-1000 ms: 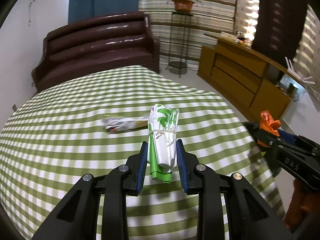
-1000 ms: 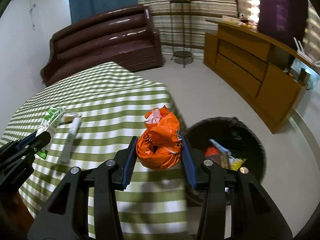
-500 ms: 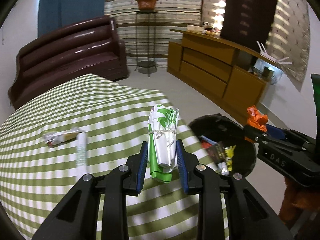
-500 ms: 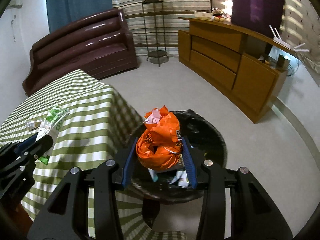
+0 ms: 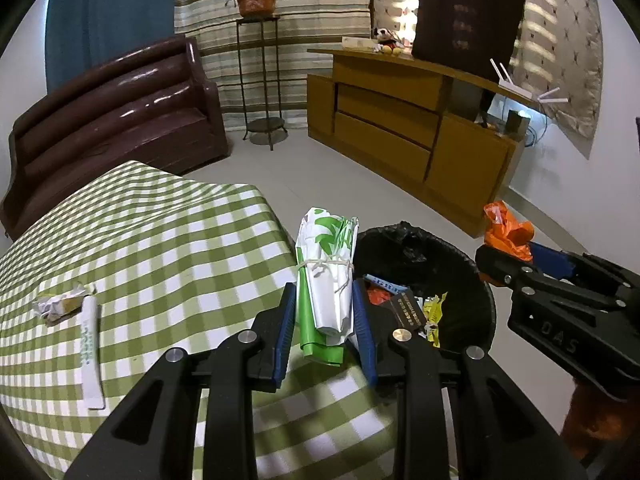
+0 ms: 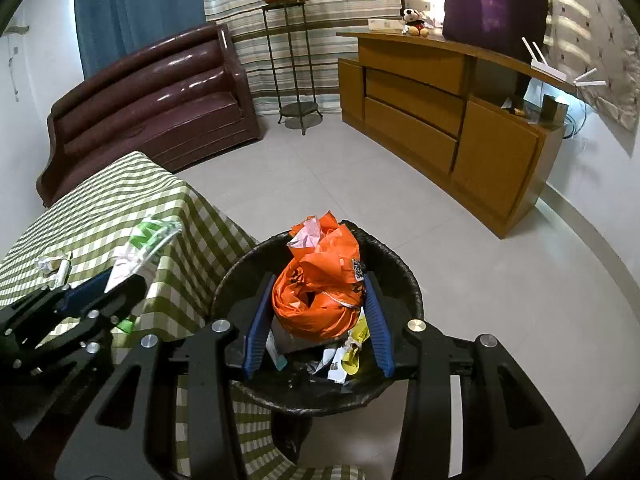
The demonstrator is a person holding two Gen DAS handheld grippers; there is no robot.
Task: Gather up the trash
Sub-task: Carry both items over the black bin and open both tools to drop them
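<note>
Right wrist view looks straight down into the black bin [image 6: 320,396] – right gripper [image 6: 318,316] clamped on one orange bag [image 6: 320,296] right above it. Only the left wrist view shows the left gripper [image 5: 325,320] pinching one tied green-white bundle [image 5: 326,280] beside the bin, plus two scraps – crumpled wrapper [image 5: 60,304] and white sachet [image 5: 91,344] – on the checkered table [image 5: 168,248].
</note>
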